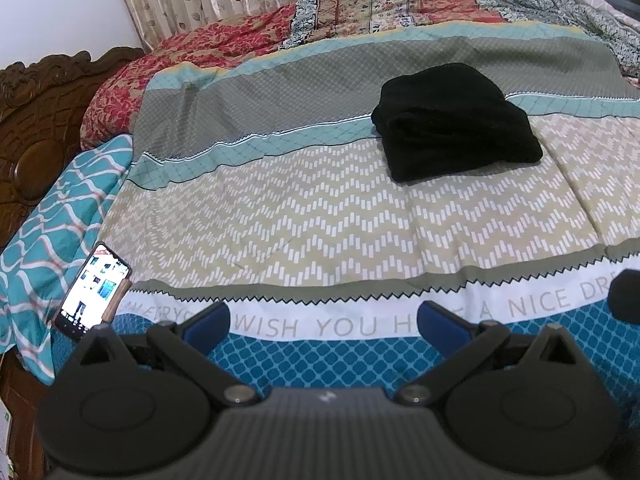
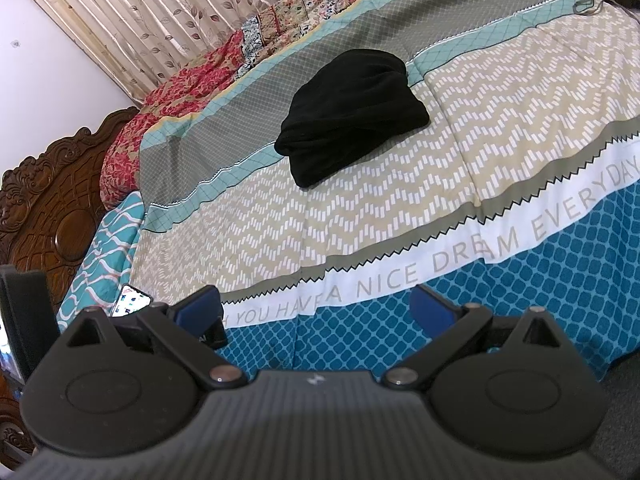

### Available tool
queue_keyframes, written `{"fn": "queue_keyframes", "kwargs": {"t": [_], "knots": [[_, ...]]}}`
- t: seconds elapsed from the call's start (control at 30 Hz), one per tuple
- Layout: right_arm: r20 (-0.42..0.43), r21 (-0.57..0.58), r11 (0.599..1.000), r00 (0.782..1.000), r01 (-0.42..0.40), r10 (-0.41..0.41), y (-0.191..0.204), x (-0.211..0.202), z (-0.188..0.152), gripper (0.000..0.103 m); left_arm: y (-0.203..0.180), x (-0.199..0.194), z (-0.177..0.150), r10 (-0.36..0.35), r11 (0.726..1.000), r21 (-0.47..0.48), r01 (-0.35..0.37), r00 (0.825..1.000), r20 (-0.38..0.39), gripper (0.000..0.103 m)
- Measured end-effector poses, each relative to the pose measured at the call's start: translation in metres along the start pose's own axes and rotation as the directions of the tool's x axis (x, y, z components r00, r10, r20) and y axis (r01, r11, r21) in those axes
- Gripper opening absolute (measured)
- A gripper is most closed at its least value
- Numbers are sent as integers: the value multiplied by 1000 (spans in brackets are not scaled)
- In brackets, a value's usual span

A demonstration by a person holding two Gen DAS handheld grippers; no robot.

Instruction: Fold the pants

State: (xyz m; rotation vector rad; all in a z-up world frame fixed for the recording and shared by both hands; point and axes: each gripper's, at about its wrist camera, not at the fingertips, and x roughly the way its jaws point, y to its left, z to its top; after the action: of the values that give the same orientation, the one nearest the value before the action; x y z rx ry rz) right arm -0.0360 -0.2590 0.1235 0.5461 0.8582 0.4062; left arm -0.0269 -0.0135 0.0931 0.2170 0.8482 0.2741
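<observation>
Pants (image 1: 456, 120) are seen folded on the bed (image 1: 320, 216), well ahead of the left hand-held gripper (image 1: 325, 322) and right hand-held gripper (image 2: 316, 308); both are spread wide, nothing held.

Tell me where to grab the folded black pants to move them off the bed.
Grip the black pants at the thick stacked fold edge nearest the printed white band, coming in low from that near side. The layers bunch there, so one pinch should catch them all; the flat top offers nothing to pinch.
</observation>
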Motion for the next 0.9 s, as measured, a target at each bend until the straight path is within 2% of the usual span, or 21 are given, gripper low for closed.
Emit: {"fn": "queue_keyframes", "kwargs": {"t": [0.9], "knots": [[4, 0, 1000, 1000, 3, -3, 1, -1, -1, 102, 1, -6, 1, -23, 1000, -2, 23, 999, 21, 103]]}}
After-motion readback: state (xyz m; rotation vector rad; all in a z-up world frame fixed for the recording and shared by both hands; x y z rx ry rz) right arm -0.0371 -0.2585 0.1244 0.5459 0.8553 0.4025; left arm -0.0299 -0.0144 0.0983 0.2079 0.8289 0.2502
